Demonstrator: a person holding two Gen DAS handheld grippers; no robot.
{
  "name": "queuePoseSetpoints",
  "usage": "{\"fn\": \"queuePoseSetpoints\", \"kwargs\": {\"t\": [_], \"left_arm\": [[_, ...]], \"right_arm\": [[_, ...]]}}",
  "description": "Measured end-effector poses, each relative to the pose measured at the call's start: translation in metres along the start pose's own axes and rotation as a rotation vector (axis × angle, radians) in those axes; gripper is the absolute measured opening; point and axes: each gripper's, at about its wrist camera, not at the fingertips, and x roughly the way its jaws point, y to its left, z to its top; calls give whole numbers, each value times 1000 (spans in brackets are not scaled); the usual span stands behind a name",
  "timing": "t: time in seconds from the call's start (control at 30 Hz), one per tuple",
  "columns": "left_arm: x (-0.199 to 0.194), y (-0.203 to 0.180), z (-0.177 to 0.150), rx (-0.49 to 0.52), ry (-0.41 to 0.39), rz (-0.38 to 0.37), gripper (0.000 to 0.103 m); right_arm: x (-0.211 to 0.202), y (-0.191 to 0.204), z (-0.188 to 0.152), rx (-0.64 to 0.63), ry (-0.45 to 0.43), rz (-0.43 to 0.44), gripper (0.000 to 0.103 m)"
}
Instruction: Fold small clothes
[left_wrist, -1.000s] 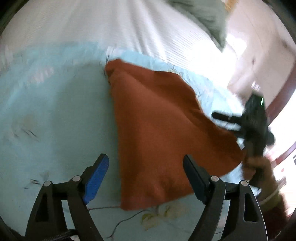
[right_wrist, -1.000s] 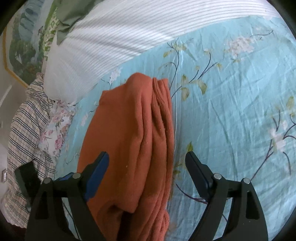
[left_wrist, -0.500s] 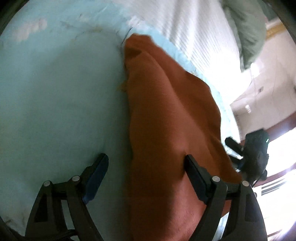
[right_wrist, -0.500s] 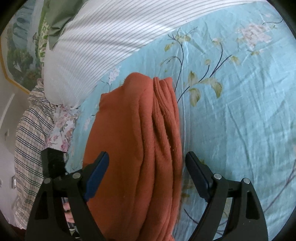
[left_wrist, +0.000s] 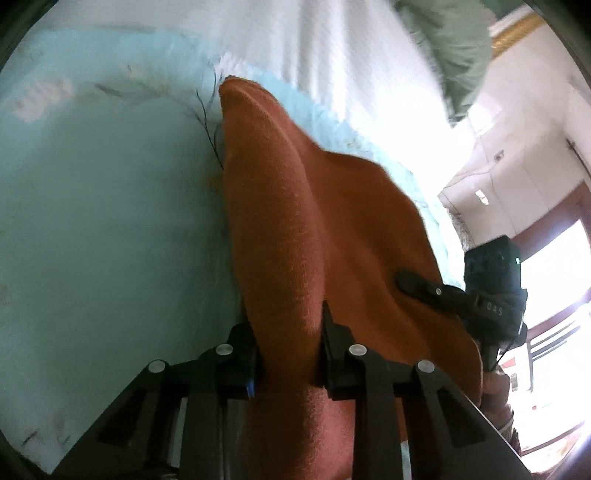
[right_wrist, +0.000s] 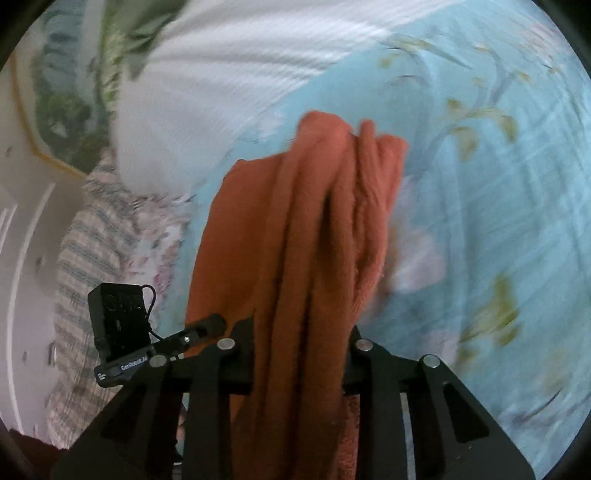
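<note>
My left fingers and right fingers have just clenched on the orange cloth, whose long axis runs up-frame over the bed.

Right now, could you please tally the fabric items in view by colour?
Rust-orange garment, bunched in both tongs: 1
Light blue floral sheet: 1
White striped cover: 1
Grey-green cloth: 1
Plaid cloth: 1
Total: 5
</note>
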Motion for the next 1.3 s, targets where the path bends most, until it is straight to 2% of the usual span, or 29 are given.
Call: {"fn": "queuePoseSetpoints", "kwargs": {"t": [0.1, 0.23, 0.4, 0.57, 0.63, 0.67, 0.77, 0.87, 0.93, 0.97, 1.1, 1.2, 1.23, 1.3], "left_arm": [[-45, 3, -13, 40, -37, 31, 25], [-104, 22, -34, 33, -61, 66, 25], [-147, 53, -59, -3, -75, 118, 25], [-151, 90, -82, -80, -70, 132, 26], [-145, 100, -89, -93, -61, 154, 30], [-143, 105, -91, -106, -64, 156, 37], [-144, 114, -95, -133, -69, 173, 56], [-149, 110, -97, -128, -79, 198, 57], [-156, 108, -98, -120, -89, 217, 58], [-164, 105, -99, -116, -104, 235, 58], [-190, 95, -105, -94, -179, 259, 58], [-206, 83, -106, -69, -230, 216, 56], [-210, 77, -108, -49, -255, 188, 56], [-211, 67, -111, -12, -283, 142, 56]], "right_arm": [[22, 27, -17, -38, 27, 56, 29], [61, 58, -39, -59, 84, 130, 29], [94, 78, -54, -84, 146, 153, 29], [119, 74, -61, -84, 179, 99, 29], [124, 71, -64, -80, 176, 61, 30], [124, 69, -65, -75, 175, 56, 30], [121, 63, -66, -64, 168, 18, 39], [113, 65, -64, -71, 153, -17, 51], [98, 67, -62, -83, 118, -47, 63], [92, 69, -61, -88, 101, -57, 64], [69, 79, -48, -123, 21, -76, 64], [73, 94, -38, -164, 4, -78, 63], [78, 99, -35, -176, 4, -75, 55], [90, 106, -31, -193, 23, -72, 48]]}}
